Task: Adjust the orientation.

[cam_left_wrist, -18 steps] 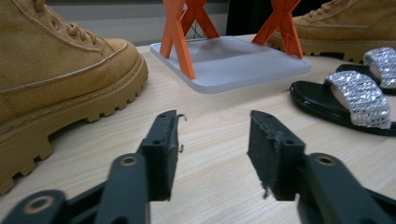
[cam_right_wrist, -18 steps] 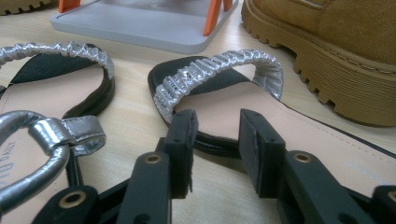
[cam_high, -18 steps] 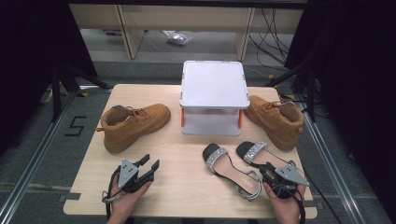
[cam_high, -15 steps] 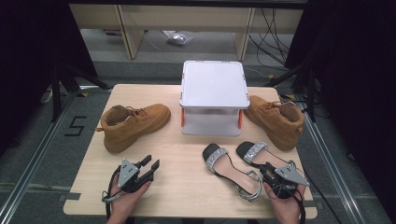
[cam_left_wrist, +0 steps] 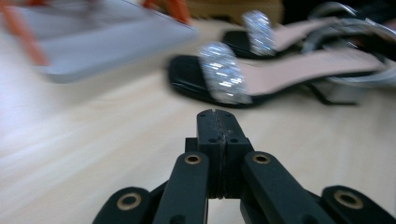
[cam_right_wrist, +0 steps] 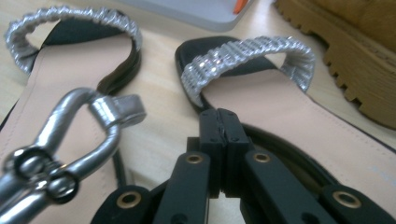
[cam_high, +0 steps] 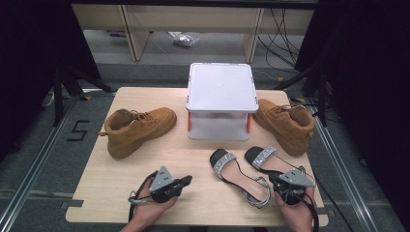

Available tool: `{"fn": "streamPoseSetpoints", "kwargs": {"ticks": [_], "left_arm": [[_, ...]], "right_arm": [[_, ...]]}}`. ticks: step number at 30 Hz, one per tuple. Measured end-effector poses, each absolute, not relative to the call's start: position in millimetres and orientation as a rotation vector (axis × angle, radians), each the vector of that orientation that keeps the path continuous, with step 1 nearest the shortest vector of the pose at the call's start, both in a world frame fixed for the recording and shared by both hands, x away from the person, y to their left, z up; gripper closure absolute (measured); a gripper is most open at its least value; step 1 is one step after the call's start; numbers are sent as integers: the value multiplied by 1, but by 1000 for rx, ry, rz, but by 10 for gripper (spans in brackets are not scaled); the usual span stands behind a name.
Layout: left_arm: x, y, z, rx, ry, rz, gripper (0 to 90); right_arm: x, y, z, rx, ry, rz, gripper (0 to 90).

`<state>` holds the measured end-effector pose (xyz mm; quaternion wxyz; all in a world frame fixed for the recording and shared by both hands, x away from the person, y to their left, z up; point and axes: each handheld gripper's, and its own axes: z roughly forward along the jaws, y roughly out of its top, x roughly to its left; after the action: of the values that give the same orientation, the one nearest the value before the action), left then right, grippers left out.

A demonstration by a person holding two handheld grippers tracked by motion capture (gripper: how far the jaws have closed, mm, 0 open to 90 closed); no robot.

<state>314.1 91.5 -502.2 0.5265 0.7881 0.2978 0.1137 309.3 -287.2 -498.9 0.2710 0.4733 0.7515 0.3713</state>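
Sandals, pair, black soles with silver glitter straps [cam_high: 239, 171], lie on light wooden table [cam_high: 111, 193] near front edge, right of centre, before white lidded plastic box [cam_high: 221, 99]. Right gripper [cam_high: 285, 180] over heel of right-hand sandal [cam_right_wrist: 280, 93], jaws pressed together, nothing held. Left gripper [cam_high: 183, 182] low over bare table, just left of sandals, jaws likewise closed, empty. Tan suede boots [cam_high: 138, 128] flank box.

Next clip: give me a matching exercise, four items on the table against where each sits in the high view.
Items:
1. white storage box
2. left boot
3. right boot
4. sandals

Places:
A. near edge, by the right gripper
B. far centre
C. right of the box
D. left of the box

Pairs: 1-B, 2-D, 3-C, 4-A
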Motion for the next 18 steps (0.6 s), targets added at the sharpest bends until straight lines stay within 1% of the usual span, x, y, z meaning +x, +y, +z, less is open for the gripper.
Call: {"fn": "streamPoseSetpoints", "kwargs": {"ticks": [1, 2, 3, 4, 5, 6, 7, 9, 10, 11, 13, 14, 18], "left_arm": [[314, 83, -502, 1908, 699, 240, 893], [314, 83, -502, 1908, 699, 240, 893], [315, 76, -501, 1934, 689, 217, 893], [318, 62, -501, 1990, 659, 186, 892], [318, 62, -501, 1990, 659, 186, 890], [322, 48, -502, 2021, 642, 141, 889], [322, 48, -502, 2021, 642, 141, 889], [325, 35, -503, 2063, 623, 95, 889], [327, 22, -504, 2092, 615, 69, 889], [327, 22, -504, 2092, 615, 69, 889], [329, 4, -506, 2129, 608, 33, 890], [330, -1, -508, 2139, 613, 26, 890], [334, -15, -510, 2161, 603, 17, 891]], "right_arm": [[309, -287, -498, 1263, 2037, 989, 900], [309, -287, -498, 1263, 2037, 989, 900], [309, -287, -497, 1263, 2043, 980, 900], [309, -286, -496, 1285, 2061, 968, 900], [309, -286, -496, 1285, 2061, 968, 900], [309, -286, -495, 1287, 2067, 956, 900], [309, -286, -495, 1287, 2067, 956, 900], [309, -286, -495, 1296, 2076, 946, 900], [308, -287, -495, 1302, 2089, 927, 900], [307, -286, -495, 1317, 2096, 926, 900], [304, -283, -497, 1360, 2099, 926, 900], [306, -285, -498, 1306, 2121, 912, 900], [305, -280, -501, 1311, 2147, 916, 900]]}}
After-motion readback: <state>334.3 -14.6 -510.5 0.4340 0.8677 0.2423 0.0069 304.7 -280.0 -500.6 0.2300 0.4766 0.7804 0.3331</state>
